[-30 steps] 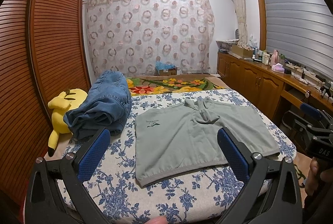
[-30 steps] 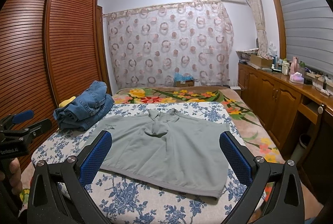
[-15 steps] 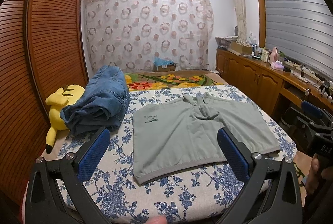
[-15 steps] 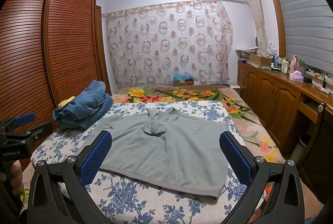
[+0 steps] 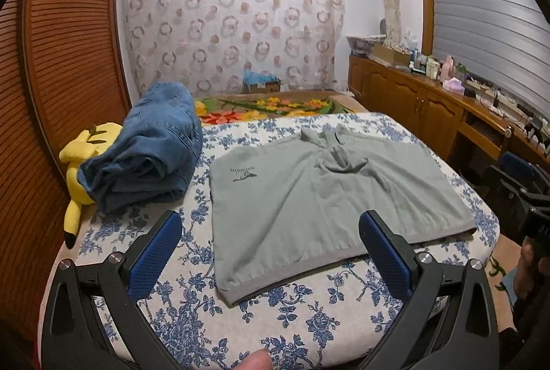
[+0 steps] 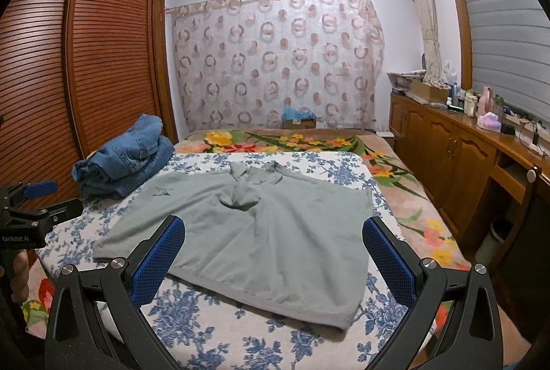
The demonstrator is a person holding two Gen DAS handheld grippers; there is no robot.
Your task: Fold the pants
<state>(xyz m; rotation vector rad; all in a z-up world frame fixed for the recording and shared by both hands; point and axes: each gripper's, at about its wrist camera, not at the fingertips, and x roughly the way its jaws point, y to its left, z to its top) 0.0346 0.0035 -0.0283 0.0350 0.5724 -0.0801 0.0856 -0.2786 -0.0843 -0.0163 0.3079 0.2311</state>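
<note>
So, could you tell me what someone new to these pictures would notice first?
Probably the grey-green shorts spread flat in the middle of the blue-flowered bedspread, with both open grippers, left gripper and right gripper, held above the near edge and gripping nothing. Next, the bundled blue jeans at the bed's left edge, lying on a yellow plush toy by the slatted wardrobe.

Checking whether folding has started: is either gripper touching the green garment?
No: the green garment lies flat, untouched, beyond the open right gripper.
</note>
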